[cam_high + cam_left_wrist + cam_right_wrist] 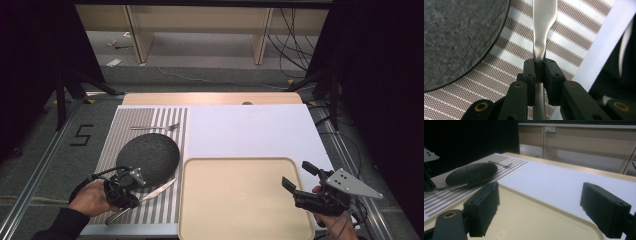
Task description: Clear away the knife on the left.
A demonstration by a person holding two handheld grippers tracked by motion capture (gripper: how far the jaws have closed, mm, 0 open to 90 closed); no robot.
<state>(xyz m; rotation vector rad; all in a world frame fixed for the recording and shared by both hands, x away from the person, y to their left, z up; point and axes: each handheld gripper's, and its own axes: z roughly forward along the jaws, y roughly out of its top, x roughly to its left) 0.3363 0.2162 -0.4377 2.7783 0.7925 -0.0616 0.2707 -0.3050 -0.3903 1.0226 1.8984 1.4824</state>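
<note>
A silver knife (161, 187) lies slanted on the striped placemat (107, 160), just below a dark round plate (148, 154). My left gripper (137, 198) is shut on the knife's handle. In the left gripper view the jaws (539, 67) pinch the narrow neck of the knife (544, 22), with the plate (454, 37) to their left. A fork (156, 127) rests on the mat beyond the plate. My right gripper (298, 174) stands open over the right edge of the beige tray (240, 200), with nothing between its fingers (540, 202).
A white mat (250, 130) covers the table behind the tray. The right gripper view takes in the tray (529, 215), plate (471, 173), knife (451, 187) and fork (500, 164). Wooden furniture and cables lie on the floor beyond the table.
</note>
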